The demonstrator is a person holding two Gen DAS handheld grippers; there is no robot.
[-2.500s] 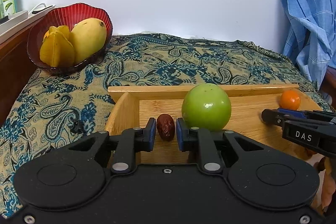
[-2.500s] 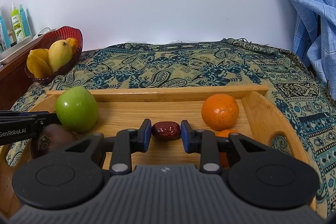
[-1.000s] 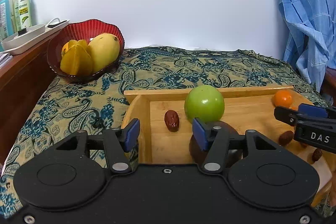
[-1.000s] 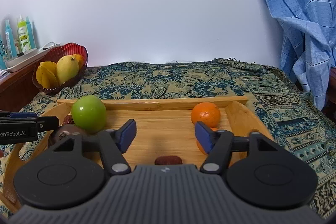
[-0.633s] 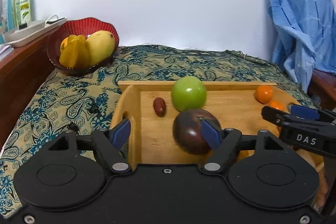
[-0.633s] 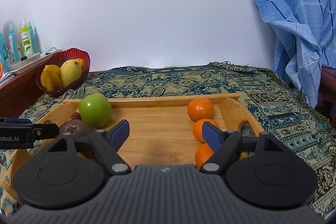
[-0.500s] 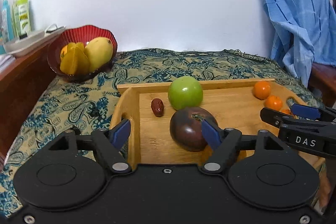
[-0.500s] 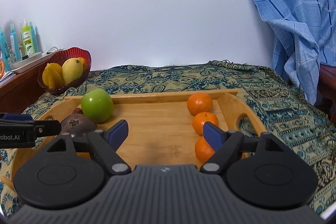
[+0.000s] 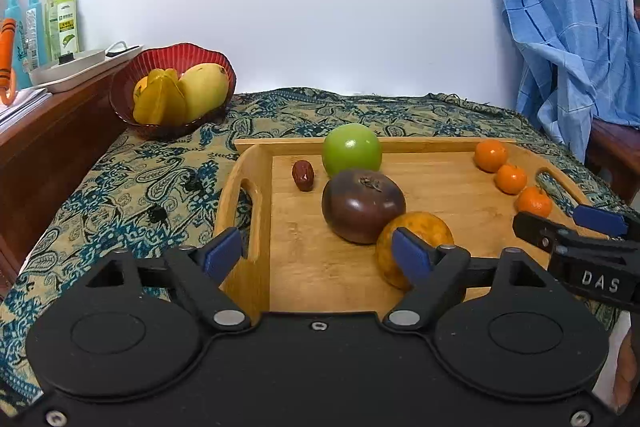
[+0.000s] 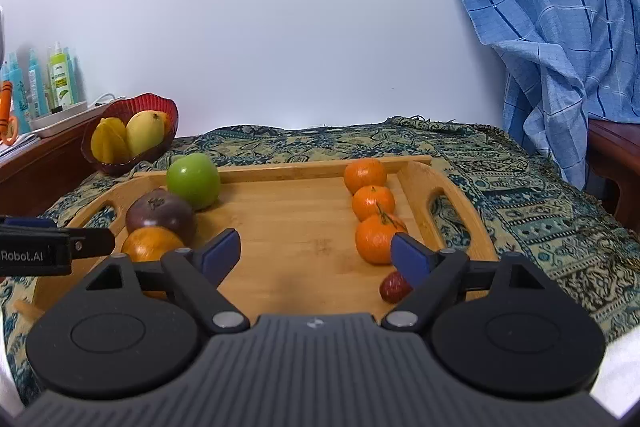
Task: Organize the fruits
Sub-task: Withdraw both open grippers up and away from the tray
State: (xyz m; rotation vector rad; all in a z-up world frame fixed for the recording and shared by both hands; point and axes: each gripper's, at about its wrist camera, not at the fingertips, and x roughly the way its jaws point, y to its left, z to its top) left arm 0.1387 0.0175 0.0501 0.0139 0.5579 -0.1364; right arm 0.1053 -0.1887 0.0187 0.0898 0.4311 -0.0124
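A wooden tray (image 9: 440, 263) (image 10: 288, 211) lies on the patterned cloth. On its left side stand a green apple (image 9: 352, 149) (image 10: 193, 180), a dark purple fruit (image 9: 363, 205) (image 10: 160, 214) and a yellow-orange fruit (image 9: 414, 241) (image 10: 150, 245) in a row, with a red date (image 9: 303, 175) beside the apple. Three mandarins (image 9: 510, 179) (image 10: 373, 202) line the right side, with another red date (image 10: 394, 287) in front of them. My left gripper (image 9: 318, 255) is open and empty above the tray's near left. My right gripper (image 10: 316, 253) is open and empty above the near middle.
A red bowl (image 9: 172, 83) (image 10: 130, 135) with a mango and starfruit stands at the back left on the cloth. A wooden shelf (image 9: 52, 123) with bottles and a white tray is on the left. A blue checked cloth (image 9: 568, 23) (image 10: 560, 39) hangs at the right.
Both grippers have let go of their dates, opened wide and pulled back and up from the tray. More of the tray and fruit rows shows now.
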